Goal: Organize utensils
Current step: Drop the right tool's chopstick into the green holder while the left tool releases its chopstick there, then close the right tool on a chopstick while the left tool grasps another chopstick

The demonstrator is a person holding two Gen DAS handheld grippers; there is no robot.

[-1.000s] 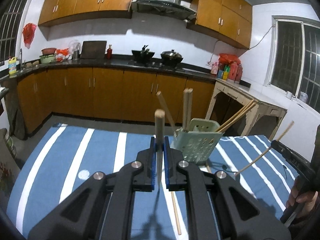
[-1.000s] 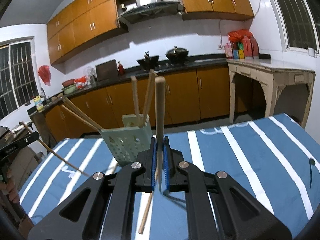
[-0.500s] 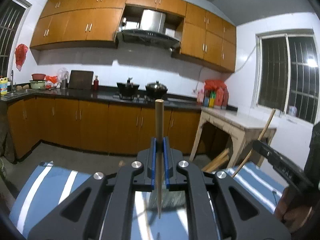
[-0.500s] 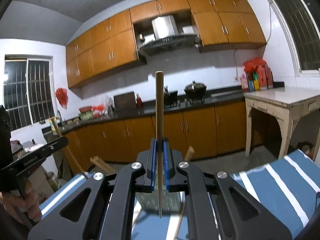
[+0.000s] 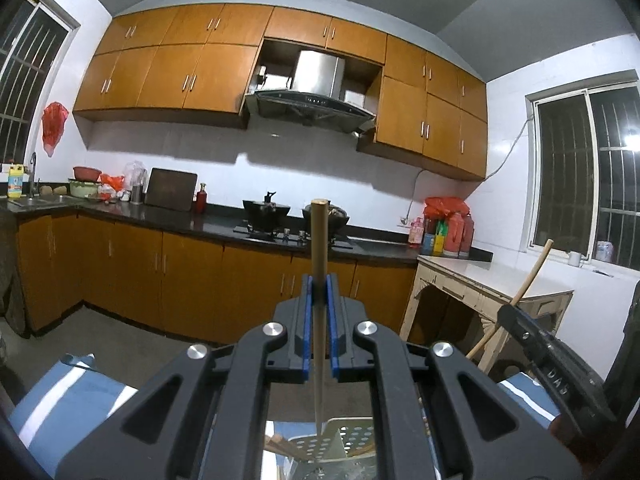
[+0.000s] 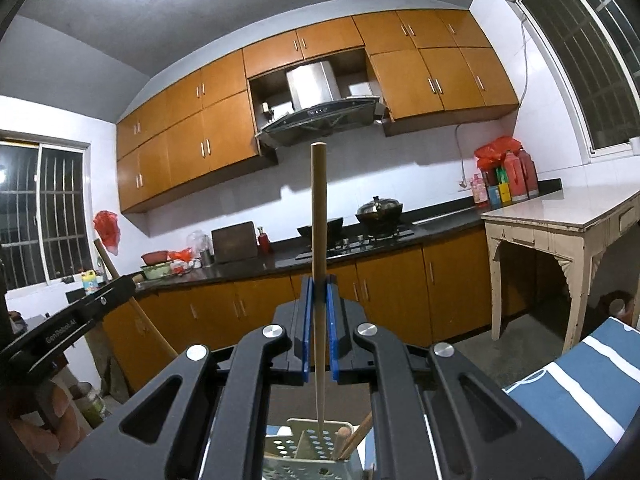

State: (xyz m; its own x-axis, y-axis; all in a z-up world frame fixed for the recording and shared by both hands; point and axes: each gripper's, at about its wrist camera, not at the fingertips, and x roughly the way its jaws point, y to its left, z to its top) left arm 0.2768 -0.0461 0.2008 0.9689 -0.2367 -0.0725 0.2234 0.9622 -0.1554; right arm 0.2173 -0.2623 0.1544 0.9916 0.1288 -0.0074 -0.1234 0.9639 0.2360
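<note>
left gripper (image 5: pixel 319 292): black moulded arms with round silver bolts, blue rubber-faced pads (image 5: pixel 306 320) pressed narrow on a single chopstick (image 5: pixel 320 264). this chopstick is round, pale wood, smooth and matt; held upright, blunt thick end above the pads, tapered tip running down between the arms to just above the holder.

right gripper (image 6: pixel 319 294): same build, blue pads (image 6: pixel 306 320) clamped on a second chopstick (image 6: pixel 319 240). same pale wood, longer length showing above the pads, thin tip reaching down to the holder's mouth; whether it touches cannot be told.

utensil holder (image 6: pixel 308 452): pale green plastic, boxy, walls pierced with rows of round holes; sits directly below both grippers, seen between the arms at the bottom of each view. brown chopsticks (image 6: pixel 352 438) already stand in it, leaning right in the right wrist view.

table cover (image 6: pixel 580 384): blue cloth with white stripes, seen at the lower edges.

surroundings: orange-brown wooden cabinets (image 5: pixel 168 72) with slim metal handles, steel range hood (image 5: pixel 312 96), dark glossy counter (image 5: pixel 160 216), black wok (image 5: pixel 266 210) on the hob, worn cream side table (image 6: pixel 560 220), red plastic bags, barred windows.

each gripper shows at the edge of the other's view with its stick slanting up.
</note>
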